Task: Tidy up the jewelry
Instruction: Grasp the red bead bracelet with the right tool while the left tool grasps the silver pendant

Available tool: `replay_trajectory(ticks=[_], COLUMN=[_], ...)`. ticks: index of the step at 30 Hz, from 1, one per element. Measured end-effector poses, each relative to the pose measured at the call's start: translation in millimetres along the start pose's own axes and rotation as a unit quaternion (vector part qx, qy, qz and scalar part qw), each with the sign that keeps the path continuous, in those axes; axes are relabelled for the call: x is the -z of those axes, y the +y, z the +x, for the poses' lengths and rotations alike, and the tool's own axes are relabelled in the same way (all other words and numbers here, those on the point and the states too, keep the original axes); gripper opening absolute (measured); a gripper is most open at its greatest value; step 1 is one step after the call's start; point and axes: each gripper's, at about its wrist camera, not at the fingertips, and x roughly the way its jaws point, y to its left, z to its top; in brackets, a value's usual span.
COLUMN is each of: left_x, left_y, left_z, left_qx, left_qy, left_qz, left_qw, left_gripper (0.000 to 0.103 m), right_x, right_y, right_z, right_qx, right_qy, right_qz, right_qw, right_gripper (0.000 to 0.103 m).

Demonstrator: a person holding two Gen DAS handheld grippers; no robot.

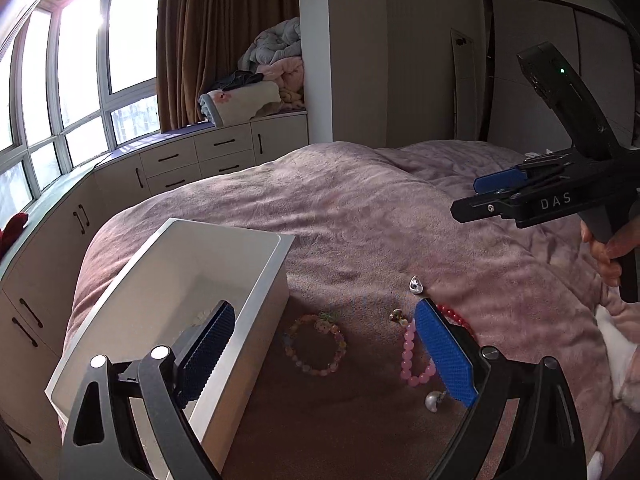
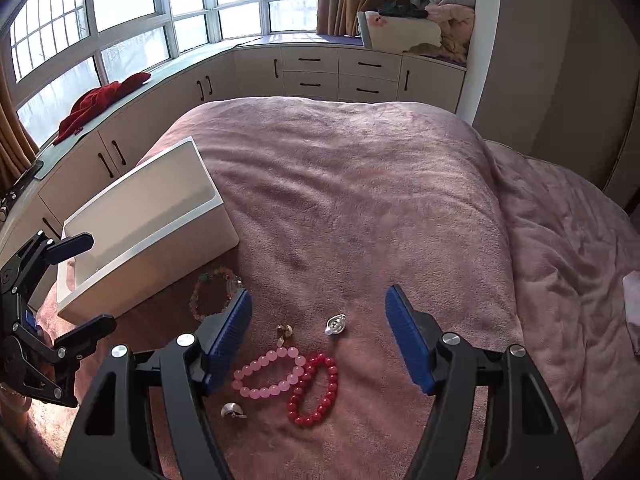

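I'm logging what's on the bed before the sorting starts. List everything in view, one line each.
white box: one, white, on bed, left of jewelry
pink bead bracelet: one, pink, beside red one
red bead bracelet: one, red, right of pink
pastel bead bracelet: one, multicolour, nearest box
small earring-like pieces: about three, silver or gold, scattered around bracelets
bed cover: one, mauve
left gripper: open, empty
right gripper: open, empty

Three bracelets (image 2: 267, 375), three earrings (image 2: 335, 325), one box (image 2: 160, 248)
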Motion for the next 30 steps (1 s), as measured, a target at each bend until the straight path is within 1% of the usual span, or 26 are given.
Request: replay_trajectory(ticks=[3,6,8,14,16,18,19,21,22,24,26,28,29,30], left_x=[10.6,22.0,30.0,50.6,57.1,62.7,65.7,71.7,74.4,80.0,84.8,90.1,92.2,93.7], left_y=[-16.3,-29.8,-36.5,-61.0,-68.9,-76.4,-79.2,-83.6,-85.4,-88.4,-89.8,-90.0,-89.5,-88.9], left_z=[13.1,27.9,35.1,47.0,51.3,56.6,59.4,65.8,68.7,74.8,81.5,88.9,92.7,95.9], left_qx=[0.013,0.024,0.041,0.077,0.087,0.096,0.100,0.109,0.113,0.116,0.121,0.122,0.123,0.122], left_qy=[0.015,0.039,0.054,0.076,0.083,0.093,0.097,0.108,0.114,0.126,0.139,0.155,0.165,0.172], left_qz=[0.020,0.045,0.058,0.102,0.115,0.129,0.134,0.142,0.145,0.153,0.157,0.158,0.157,0.156], left_qw=[0.9996,0.9980,0.9960,0.9889,0.9860,0.9826,0.9812,0.9779,0.9763,0.9733,0.9702,0.9675,0.9661,0.9650], left_gripper=[0.093,0.093,0.093,0.092,0.086,0.078,0.076,0.068,0.067,0.058,0.052,0.045,0.039,0.035], right_x=[22.2,44.2,58.5,78.7,83.0,86.1,87.4,89.9,91.1,93.0,96.5,99.1,100.1,101.1], right_y=[-5.7,-9.3,-9.2,-17.2,-19.2,-20.0,-19.7,-19.2,-18.6,-16.0,-12.8,-10.2,-9.3,-8.4], right_z=[8.9,22.2,31.1,50.8,57.6,65.5,69.0,76.1,80.2,88.1,96.7,103.8,106.9,110.0], right_qx=[0.004,0.002,0.002,-0.004,-0.007,-0.012,-0.013,-0.014,-0.016,-0.017,-0.014,-0.009,-0.006,-0.002], right_qy=[0.018,0.042,0.058,0.079,0.087,0.095,0.098,0.105,0.109,0.118,0.129,0.137,0.141,0.145], right_qz=[-0.004,-0.009,-0.011,0.000,0.004,0.006,0.007,0.007,0.008,0.006,0.002,0.000,0.000,-0.002], right_qw=[1.000,0.999,0.998,0.997,0.996,0.995,0.995,0.994,0.994,0.993,0.992,0.991,0.990,0.989], right_gripper=[0.065,0.064,0.062,0.060,0.056,0.050,0.050,0.050,0.050,0.046,0.043,0.045,0.045,0.044])
